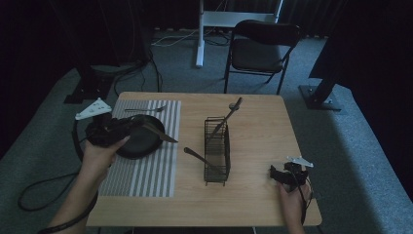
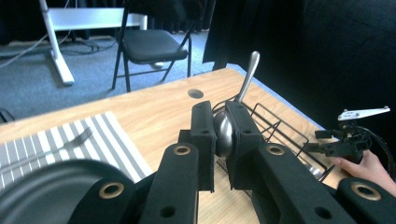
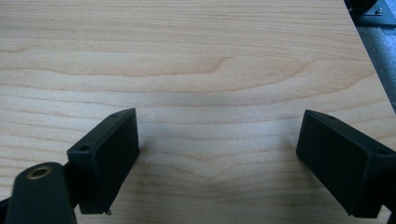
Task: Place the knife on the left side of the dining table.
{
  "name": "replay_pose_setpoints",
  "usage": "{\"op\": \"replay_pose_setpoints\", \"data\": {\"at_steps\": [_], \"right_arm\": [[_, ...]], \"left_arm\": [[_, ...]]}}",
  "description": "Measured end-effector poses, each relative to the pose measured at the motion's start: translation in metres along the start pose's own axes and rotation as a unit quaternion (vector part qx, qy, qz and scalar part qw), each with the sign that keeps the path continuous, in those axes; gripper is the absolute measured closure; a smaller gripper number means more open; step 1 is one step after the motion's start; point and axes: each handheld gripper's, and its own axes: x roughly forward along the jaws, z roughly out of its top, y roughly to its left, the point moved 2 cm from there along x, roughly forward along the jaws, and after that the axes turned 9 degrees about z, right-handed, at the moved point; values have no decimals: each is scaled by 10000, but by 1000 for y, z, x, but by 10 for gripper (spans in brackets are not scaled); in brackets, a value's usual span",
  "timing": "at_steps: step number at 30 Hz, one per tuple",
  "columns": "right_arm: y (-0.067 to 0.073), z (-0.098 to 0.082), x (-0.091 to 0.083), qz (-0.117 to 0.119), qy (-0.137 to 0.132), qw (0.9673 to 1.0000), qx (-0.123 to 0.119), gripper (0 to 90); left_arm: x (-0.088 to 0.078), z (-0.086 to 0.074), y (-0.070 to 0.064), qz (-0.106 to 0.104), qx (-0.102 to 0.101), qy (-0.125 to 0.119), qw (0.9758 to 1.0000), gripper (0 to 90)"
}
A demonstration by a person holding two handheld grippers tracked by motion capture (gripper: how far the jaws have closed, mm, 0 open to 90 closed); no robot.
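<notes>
My left gripper (image 1: 138,125) hovers over a dark round plate (image 1: 141,144) on a striped placemat (image 1: 146,170) and is shut on a metal knife (image 1: 159,133) that points right across the plate. In the left gripper view the knife (image 2: 223,135) sits pinched between the jaws. A black wire rack (image 1: 217,150) stands mid-table with one utensil (image 1: 228,115) upright in it and another (image 1: 197,156) leaning out to the left. My right gripper (image 1: 278,174) rests at the table's right front, open; its pads (image 3: 109,158) stand wide apart over bare wood.
A fork (image 1: 144,109) lies at the placemat's far edge. The wooden table (image 1: 258,122) has a small round hole (image 2: 195,93) near its far edge. A folding chair (image 1: 260,46) and white stand legs (image 1: 199,34) are behind it.
</notes>
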Motion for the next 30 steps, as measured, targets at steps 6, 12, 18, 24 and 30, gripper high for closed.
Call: {"op": "replay_pose_setpoints", "data": {"at_steps": [6, 12, 18, 24, 30], "right_arm": [[0, 0, 0, 0, 6, 10000, -1, 122], [0, 0, 0, 1, 2, 10000, -1, 122], [0, 0, 0, 2, 2, 10000, 0, 122], [0, 0, 0, 1, 2, 10000, 1, 122], [0, 0, 0, 1, 1, 10000, -1, 122]], "left_arm": [[6, -27, 12, 171, -190, 215, 9994, 836], [17, -61, 27, 304, -494, 494, 9971, 836], [23, -84, 32, 239, -693, 572, 9957, 836], [19, -90, 36, 223, -803, 565, 9949, 835], [15, -99, 49, 193, -1176, 587, 9911, 831]]}}
